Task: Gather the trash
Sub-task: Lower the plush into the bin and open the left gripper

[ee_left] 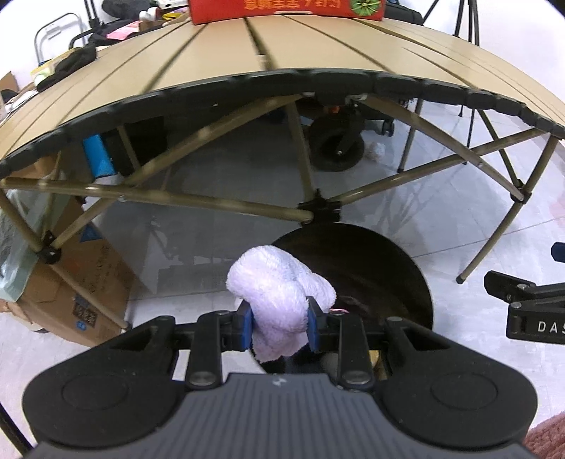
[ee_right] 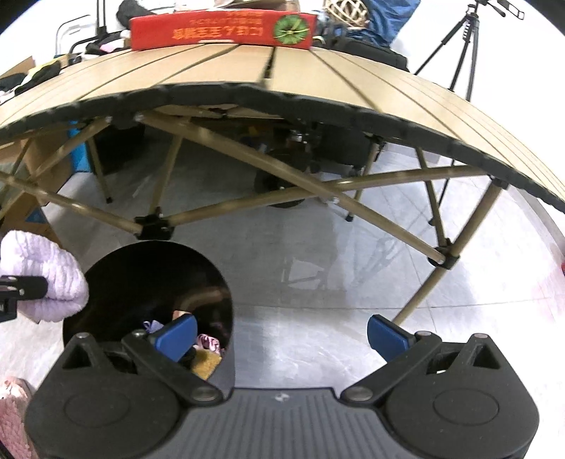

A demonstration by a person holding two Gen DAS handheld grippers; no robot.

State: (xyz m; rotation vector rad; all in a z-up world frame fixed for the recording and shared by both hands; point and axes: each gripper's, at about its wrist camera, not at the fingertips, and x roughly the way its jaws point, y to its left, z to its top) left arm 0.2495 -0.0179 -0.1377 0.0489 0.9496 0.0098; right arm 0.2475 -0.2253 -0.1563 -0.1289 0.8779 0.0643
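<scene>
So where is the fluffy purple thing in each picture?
Left wrist view: the fluffy lilac wad sits low in the middle, pinched in the left gripper, above the black bin.
Right wrist view: it is at the far left edge, beside the same bin.
Shared landmark: the red box on the table.

A tan slatted folding table [ee_left: 219,74] with a black scalloped edge stands on crossed olive metal legs [ee_left: 219,206] over a glossy pale tiled floor [ee_right: 317,268]. A red cardboard box with a green starburst emblem [ee_right: 219,30] lies on the tabletop's far side. A brown cardboard carton [ee_left: 88,282] sits on the floor at left, beside a bright blue cylinder [ee_left: 99,159] under the table. A black rubber wheel [ee_left: 337,146] shows beyond the legs, and a black camera tripod [ee_right: 462,46] stands behind the table at right.
</scene>
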